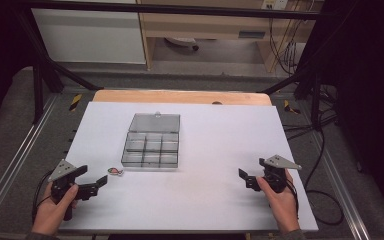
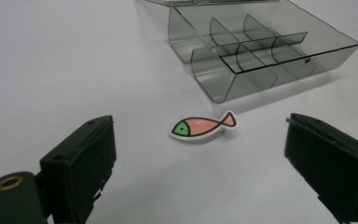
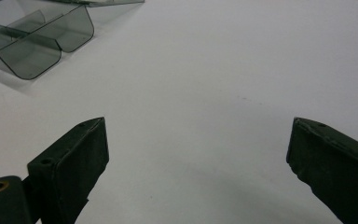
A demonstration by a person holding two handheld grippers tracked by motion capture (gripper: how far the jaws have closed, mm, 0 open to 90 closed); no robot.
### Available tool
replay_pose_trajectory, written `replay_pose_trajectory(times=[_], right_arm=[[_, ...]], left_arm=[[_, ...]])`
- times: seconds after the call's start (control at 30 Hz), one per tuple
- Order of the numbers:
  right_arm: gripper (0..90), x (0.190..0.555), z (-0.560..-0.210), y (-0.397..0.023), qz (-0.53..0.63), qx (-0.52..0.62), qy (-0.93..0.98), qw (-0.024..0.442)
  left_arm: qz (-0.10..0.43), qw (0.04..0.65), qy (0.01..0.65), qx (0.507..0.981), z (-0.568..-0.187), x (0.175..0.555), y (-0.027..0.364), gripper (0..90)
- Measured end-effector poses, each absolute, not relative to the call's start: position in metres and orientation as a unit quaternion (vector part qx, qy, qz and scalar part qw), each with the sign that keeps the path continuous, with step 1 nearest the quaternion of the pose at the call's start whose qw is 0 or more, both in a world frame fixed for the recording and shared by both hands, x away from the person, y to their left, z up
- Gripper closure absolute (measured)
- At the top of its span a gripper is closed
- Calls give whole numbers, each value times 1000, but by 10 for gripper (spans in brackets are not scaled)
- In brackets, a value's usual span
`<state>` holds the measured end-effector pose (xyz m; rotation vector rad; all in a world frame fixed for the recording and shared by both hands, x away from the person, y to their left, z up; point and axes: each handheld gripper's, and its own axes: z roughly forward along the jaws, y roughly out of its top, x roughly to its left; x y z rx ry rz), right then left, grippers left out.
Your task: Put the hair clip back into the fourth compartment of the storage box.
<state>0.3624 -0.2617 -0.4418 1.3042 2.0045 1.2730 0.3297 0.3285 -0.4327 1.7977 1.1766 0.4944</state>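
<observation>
**A:** So what's the little thing by the left gripper?

**B:** It's a flat fish-shaped piece, looks like a sticker or a small magnet. Pink body, green head with a black dot for the eye, black outline and a white border all round. It lies flat on the white table sheet, head toward the left jaw in the left gripper view, tail toward the right one.

**A:** Is it being held?

**B:** Nope. The jaws are spread wide apart and the fish sits out in front of the gap between them, a bit beyond the tips, touching neither. From the high view the fish is just past the left gripper, between it and the near-left corner of the clear compartment box. It's near the box but not touching it.

**A:** And the other hand?

**B:** The right gripper is well away on the other side of the sheet, jaws also wide apart with nothing but bare white surface between them.

**A:** Counts?

**B:** One fish, one smoky clear box with its lid flipped open flat behind it, and two grippers, one in each hand. The dividers make a three-by-three grid, so nine compartments.
</observation>
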Motion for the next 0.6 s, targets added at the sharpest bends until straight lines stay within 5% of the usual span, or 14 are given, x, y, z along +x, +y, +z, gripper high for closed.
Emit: replay_pose_trajectory(times=[0.6], right_arm=[[60, 360, -442, -261, 465, 469, 716, 228]], left_arm=[[230, 484, 465, 705, -413, 343, 322, 103]])
